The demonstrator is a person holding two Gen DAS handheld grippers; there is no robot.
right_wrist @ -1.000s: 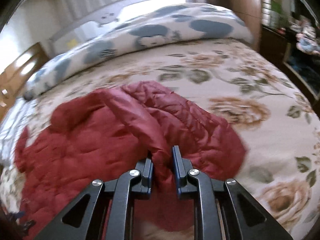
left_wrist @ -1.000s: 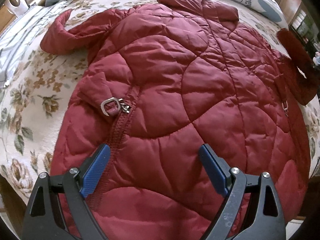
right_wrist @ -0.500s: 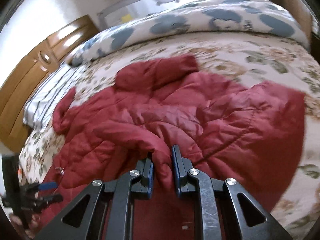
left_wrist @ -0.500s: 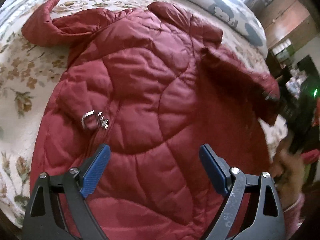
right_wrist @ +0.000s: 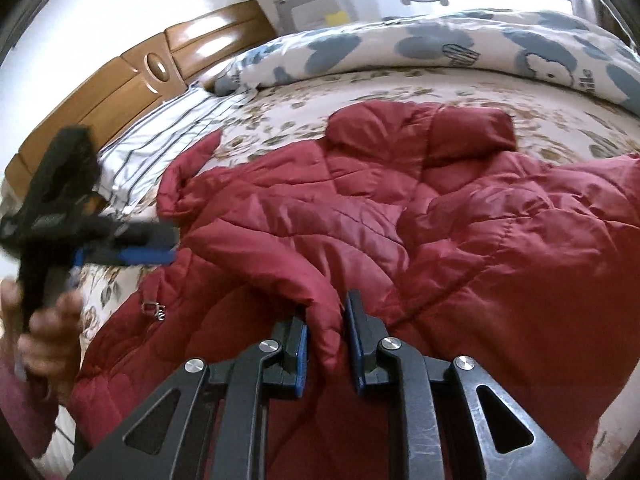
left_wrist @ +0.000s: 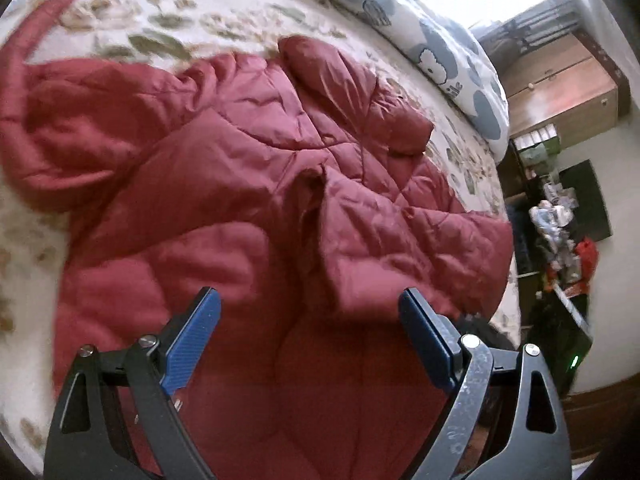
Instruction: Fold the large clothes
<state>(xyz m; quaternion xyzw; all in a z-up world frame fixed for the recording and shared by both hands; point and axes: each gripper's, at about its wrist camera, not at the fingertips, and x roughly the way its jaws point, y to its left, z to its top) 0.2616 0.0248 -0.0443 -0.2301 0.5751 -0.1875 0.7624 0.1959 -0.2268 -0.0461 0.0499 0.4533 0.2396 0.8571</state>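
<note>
One red quilted jacket lies spread over the flowered bed cover, its top toward the blue-patterned pillow at the far edge. The right gripper is clamped on a sleeve fold pulled across the jacket's middle. The left gripper hovers above the jacket near the bed's near edge, fingers wide apart and holding nothing.

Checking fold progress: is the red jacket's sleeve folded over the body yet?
Partly folded. The sleeve lies across the red jacket, its cuff still pinched in the right tool.
</note>
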